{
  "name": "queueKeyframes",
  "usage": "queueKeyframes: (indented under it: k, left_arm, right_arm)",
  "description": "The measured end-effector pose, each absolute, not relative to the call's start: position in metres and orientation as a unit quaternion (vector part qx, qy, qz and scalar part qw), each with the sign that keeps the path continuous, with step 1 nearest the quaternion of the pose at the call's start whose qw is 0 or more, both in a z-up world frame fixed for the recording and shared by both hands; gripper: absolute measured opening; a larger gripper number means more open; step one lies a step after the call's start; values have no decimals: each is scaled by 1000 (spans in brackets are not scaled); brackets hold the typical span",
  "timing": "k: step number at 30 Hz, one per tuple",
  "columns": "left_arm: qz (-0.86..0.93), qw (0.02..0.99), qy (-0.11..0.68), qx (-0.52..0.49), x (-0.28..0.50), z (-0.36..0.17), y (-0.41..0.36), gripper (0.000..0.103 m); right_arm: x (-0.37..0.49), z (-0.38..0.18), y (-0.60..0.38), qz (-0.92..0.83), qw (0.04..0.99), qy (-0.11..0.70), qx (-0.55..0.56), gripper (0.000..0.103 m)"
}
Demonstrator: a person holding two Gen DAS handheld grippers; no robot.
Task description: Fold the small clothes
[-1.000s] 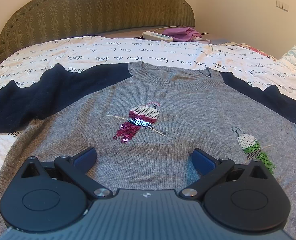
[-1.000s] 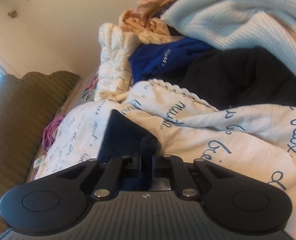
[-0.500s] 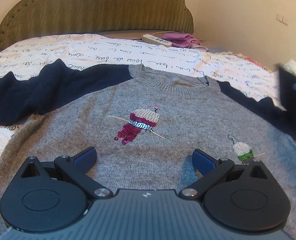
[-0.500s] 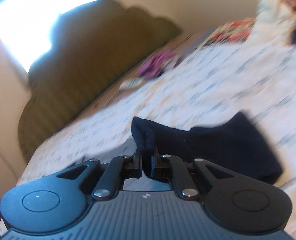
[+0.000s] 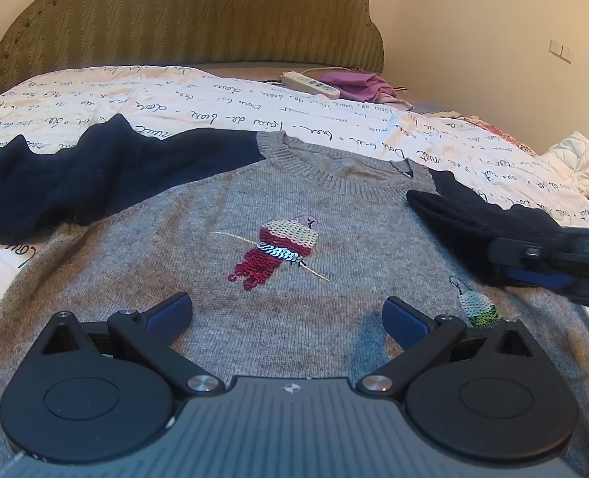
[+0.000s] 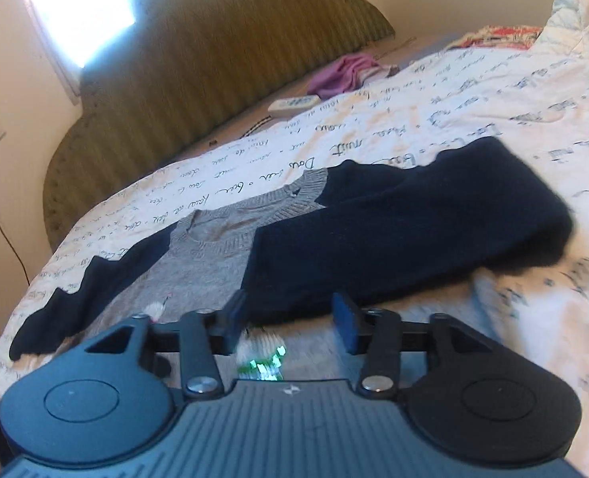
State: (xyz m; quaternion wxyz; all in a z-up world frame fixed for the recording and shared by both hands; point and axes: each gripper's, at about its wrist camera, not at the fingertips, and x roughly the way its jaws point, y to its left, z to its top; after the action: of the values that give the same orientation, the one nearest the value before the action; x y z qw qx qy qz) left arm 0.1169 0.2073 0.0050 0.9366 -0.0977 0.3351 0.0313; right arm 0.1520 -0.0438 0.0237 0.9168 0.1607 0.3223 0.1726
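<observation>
A grey sweater [image 5: 294, 318] with navy sleeves and sequin birds lies flat, front up, on the bed. My left gripper [image 5: 288, 314] hovers open over its lower front, holding nothing. The left sleeve [image 5: 75, 183] is spread out to the side. The right sleeve [image 6: 394, 239] is folded inward, its cuff end lying over the sweater's shoulder and chest. My right gripper [image 6: 290, 320] stands open just short of that sleeve's cuff, with nothing between the fingers. In the left wrist view the right gripper [image 5: 553, 263] enters from the right edge, beside the folded sleeve [image 5: 454, 211].
The bedspread [image 5: 214, 99] is white with script print. A green padded headboard [image 5: 195, 16] stands behind it. A white power strip [image 5: 310, 83] and a purple cloth [image 5: 358, 83] lie near the headboard. More clothes [image 5: 577, 163] are piled at the right.
My right gripper carried the right sleeve from the bed's right side inward over the sweater, then opened and let it go. The left gripper stayed open over the sweater.
</observation>
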Motion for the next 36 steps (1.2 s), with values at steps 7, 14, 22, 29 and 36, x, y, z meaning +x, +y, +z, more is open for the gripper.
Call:
queueKeyframes:
  k: [7, 14, 22, 29, 36]
  left_arm:
    - [-18, 924, 353, -149, 139, 33, 199, 102]
    - [-145, 844, 414, -309, 214, 30, 180, 95]
    - [-131, 847, 447, -256, 251, 11, 148, 43]
    - [-124, 884, 420, -165, 243, 25, 136, 4]
    - [-113, 918, 368, -92, 230, 55, 150, 4]
  right_arm:
    - [127, -7, -75, 171, 914, 318, 186, 54]
    - [131, -9, -72, 194, 910, 314, 191, 71]
    - [131, -10, -76, 199, 905, 311, 209, 71]
    - [128, -11, -80, 202, 904, 311, 215, 71]
    - [128, -12, -81, 203, 903, 310, 219, 71]
